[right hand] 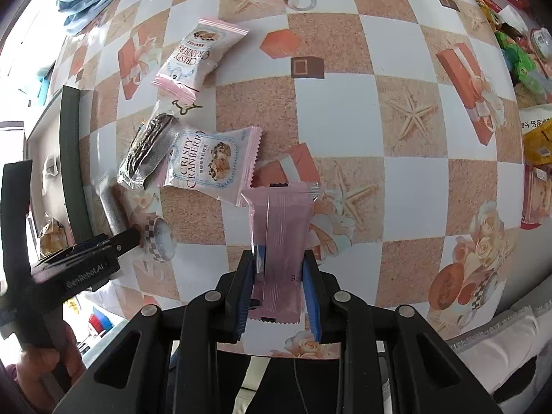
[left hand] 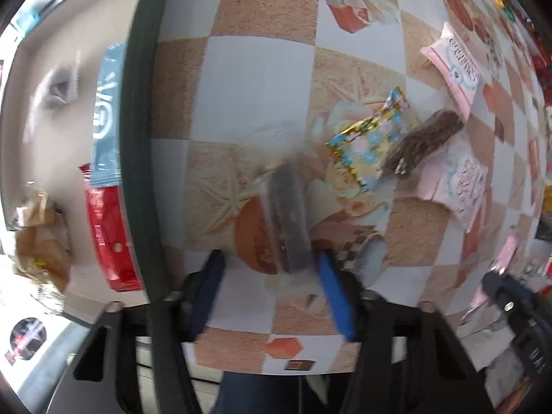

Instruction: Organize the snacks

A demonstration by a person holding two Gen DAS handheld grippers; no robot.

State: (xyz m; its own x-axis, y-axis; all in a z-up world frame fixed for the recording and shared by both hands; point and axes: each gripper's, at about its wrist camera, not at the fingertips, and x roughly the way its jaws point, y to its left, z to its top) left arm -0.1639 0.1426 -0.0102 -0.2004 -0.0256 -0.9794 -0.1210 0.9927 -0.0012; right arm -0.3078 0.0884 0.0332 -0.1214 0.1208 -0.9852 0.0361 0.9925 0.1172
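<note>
- The pink bar (right hand: 281,241) is clamped between the right gripper's (right hand: 280,272) blue pads (right hand: 312,286), standing lengthwise along the fingers, its far end clear of the table (right hand: 338,131).
- Just ahead and left of that bar lies a cranberry pack (right hand: 214,165), with a dark cookie pack (right hand: 146,151) touching its left edge; a second cranberry pack (right hand: 195,57) sits further ahead, apart.
- The left gripper (left hand: 272,286) has its fingers spread, and a clear-wrapped dark bar (left hand: 288,217) lies between them, against the right pad (left hand: 336,296). Motion blur hides whether it is pinched or loose.
- Ahead and right of the left fingers lie a yellow-blue packet (left hand: 369,145) and the cookie pack (left hand: 421,145).
- Left of those fingers runs the bin's dark rim (left hand: 138,138); inside are a blue pack (left hand: 107,114) and a red pack (left hand: 107,234).
- Step, as I judge it: each tool is taking one snack toward the bin. The right must next travel left over the rim and release; the left needs a firm grip first.
- The left tool is tilted down near the table's edge; seen from the right, a hand (right hand: 38,369) grips its handle low at the left.
</note>
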